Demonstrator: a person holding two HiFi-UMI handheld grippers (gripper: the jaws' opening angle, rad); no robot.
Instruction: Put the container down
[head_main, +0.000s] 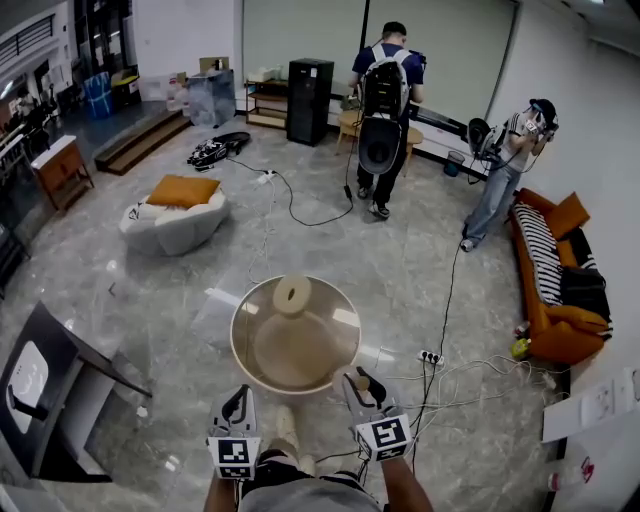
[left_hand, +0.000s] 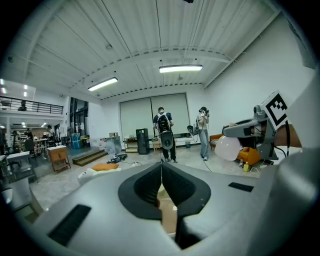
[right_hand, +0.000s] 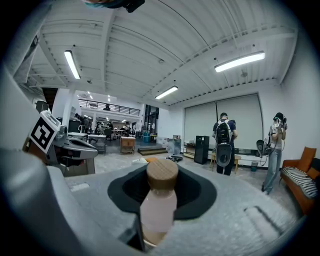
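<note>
A pale pink container (right_hand: 159, 204) with a round wooden lid stands upright between the jaws of my right gripper (right_hand: 161, 197), which is shut on it. In the left gripper view the same container (left_hand: 228, 148) hangs in the air at the right, held out in front of the marker cube. My right gripper (head_main: 362, 382) hovers over the near edge of the round glass-topped table (head_main: 243, 312). To its left, my left gripper (head_main: 238, 396) is level with it, its jaws (left_hand: 161, 172) shut with nothing between them.
A wooden disc (head_main: 292, 295) lies on the table's far side. Cables and a power strip (head_main: 430, 356) run over the floor at right. An orange sofa (head_main: 552, 280), a white cushioned seat (head_main: 175, 218), a dark desk (head_main: 45, 390) and two standing persons (head_main: 388, 110) surround the area.
</note>
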